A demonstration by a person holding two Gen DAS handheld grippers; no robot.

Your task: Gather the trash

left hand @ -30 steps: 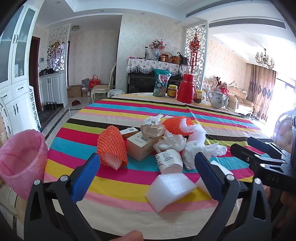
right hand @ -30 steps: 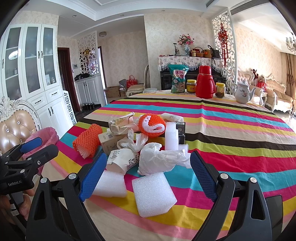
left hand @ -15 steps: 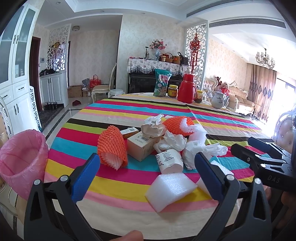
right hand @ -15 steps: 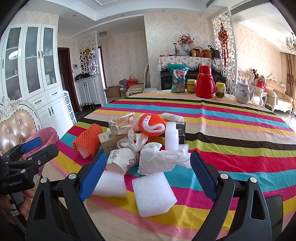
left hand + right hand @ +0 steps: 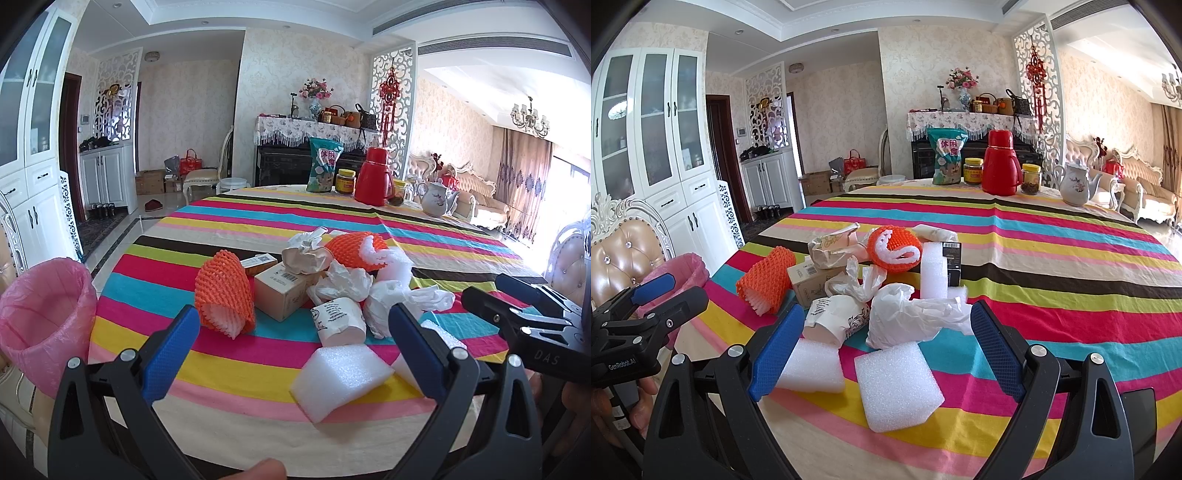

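Both grippers sit just where they were a second ago, and nothing on the table has shifted, so the collecting hasn't begun. Nearest, the left gripper hangs over the table's near edge, jaws spread wide and holding nothing; the right gripper beside it, jaws equally wide, frames a foam block lying close to that edge. A second foam block rests just left of it. Behind them the trash pile crowds together: a crumpled paper cup, a white plastic bag, a cardboard box and an orange foam net. Off the table's left edge stands the pink-lined bin, still waiting. Far across sit a red thermos and teapot, clearly not rubbish.
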